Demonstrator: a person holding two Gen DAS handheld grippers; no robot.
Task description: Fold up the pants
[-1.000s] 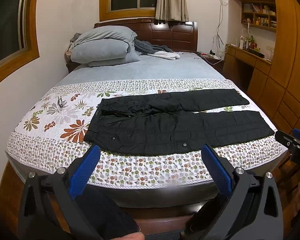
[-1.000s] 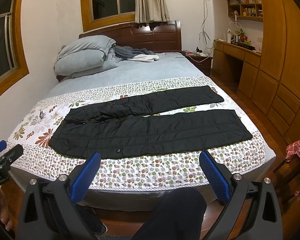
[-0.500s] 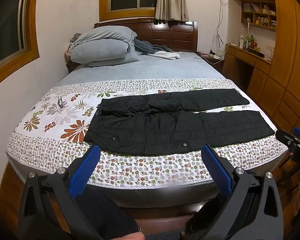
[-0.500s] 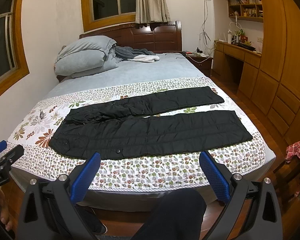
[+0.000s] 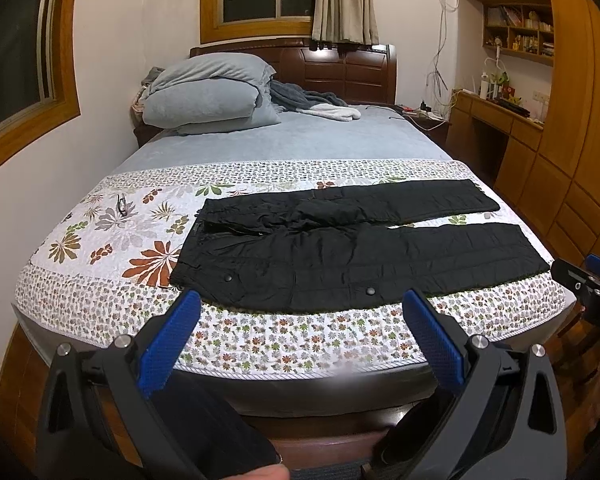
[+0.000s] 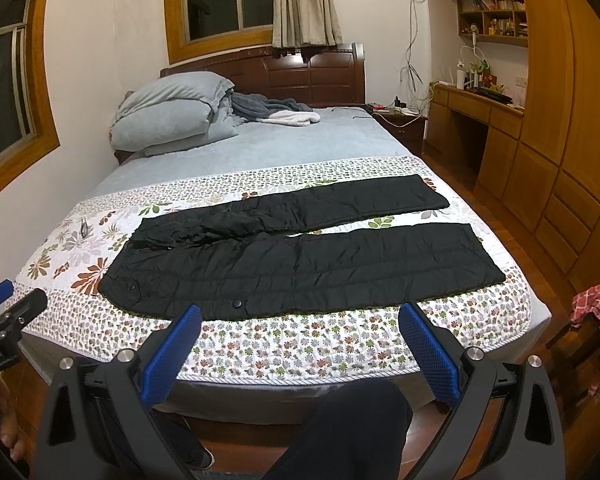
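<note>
Black quilted pants (image 5: 340,248) lie spread flat across the floral quilt (image 5: 112,236) at the foot of the bed, waist to the left, both legs pointing right and slightly apart. They also show in the right wrist view (image 6: 300,256). My left gripper (image 5: 300,316) is open and empty, held in front of the bed's near edge, short of the pants. My right gripper (image 6: 300,328) is open and empty too, at the same near edge. Each gripper's tip shows at the other view's side edge.
Grey pillows (image 5: 208,96) and a blanket lie at the headboard. A wooden desk and cabinets (image 5: 560,152) line the right wall. A small dark object (image 5: 122,205) lies on the quilt left of the waist. A chair with checked cloth (image 6: 596,320) stands at the right.
Both views have shifted very slightly closer to the bed. The pants have not moved and both grippers stay open.
</note>
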